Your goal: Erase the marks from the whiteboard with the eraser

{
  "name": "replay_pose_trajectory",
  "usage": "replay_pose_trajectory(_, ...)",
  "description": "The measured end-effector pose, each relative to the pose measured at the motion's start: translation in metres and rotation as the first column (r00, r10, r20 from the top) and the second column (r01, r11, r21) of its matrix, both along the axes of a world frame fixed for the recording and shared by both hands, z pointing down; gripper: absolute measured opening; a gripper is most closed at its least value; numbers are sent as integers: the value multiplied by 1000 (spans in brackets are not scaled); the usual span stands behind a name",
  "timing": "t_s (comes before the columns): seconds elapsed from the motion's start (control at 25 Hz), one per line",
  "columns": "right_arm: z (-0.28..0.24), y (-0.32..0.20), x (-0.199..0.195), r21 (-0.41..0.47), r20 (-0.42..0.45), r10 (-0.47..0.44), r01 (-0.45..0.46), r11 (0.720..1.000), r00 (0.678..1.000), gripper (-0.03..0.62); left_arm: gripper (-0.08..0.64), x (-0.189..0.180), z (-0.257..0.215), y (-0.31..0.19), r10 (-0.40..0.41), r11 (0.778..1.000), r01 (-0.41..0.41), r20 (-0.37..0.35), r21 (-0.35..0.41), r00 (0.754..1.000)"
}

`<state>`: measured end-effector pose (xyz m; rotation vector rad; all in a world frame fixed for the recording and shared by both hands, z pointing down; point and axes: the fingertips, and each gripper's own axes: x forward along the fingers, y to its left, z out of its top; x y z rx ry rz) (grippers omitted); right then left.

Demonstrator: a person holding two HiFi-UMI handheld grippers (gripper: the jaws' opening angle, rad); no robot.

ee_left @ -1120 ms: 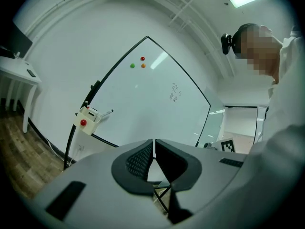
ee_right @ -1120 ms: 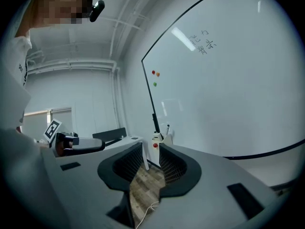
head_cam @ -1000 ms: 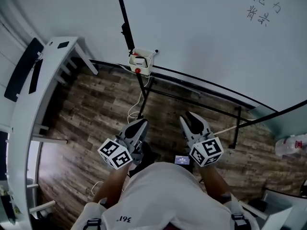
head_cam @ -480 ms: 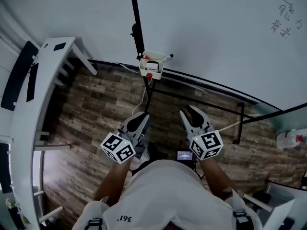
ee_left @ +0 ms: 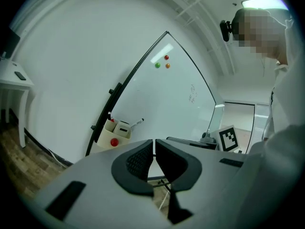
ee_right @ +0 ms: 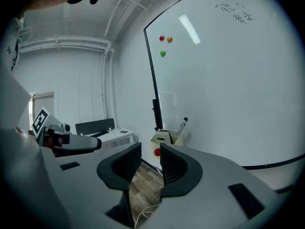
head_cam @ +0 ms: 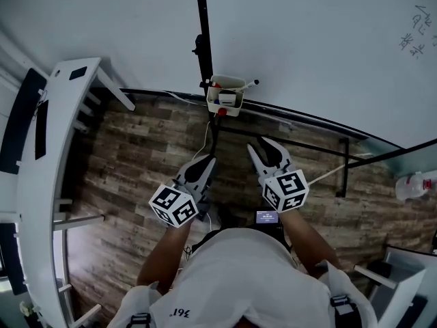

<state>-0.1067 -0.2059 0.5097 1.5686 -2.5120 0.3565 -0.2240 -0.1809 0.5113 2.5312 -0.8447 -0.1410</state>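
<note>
Left gripper clenched tight, empty, above wood floor. Ahead, cream holder hangs at the whiteboard edge, with the eraser inside beside a marker. Right gripper is released, jaws just eased wider, nothing between. Marks far right, well apart.

Bare floor lies open up to the whiteboard. A pen holder juts from its lower edge, stand bars cross below, and a white worktop flanks the left.
</note>
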Motion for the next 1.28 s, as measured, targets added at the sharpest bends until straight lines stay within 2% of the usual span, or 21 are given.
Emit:
replay_pose_trajectory(0.36, 33, -58, -17, -35, -59, 51, -53, 998, 997, 154, 6, -8, 15, -31, -18, 1000, 18, 12, -5, 1000)
replay_pose_trajectory(0.64, 54, -100, -32, -43, -129, 53, -59, 997, 990, 193, 6, -9, 27, -48, -44, 999, 44, 35, -13, 998)
replay_pose_trajectory(0.92, 65, -137, -38, -31, -171, 131, -138, 990, 977, 248, 6, -10, 36, -61, -48, 998, 50, 41, -37, 998)
replay_pose_trajectory(1.28, 58, -165, -47, -7, -193, 186, -191, 982, 963, 249, 6, -14, 42, -64, -55, 997, 56, 33, -60, 998)
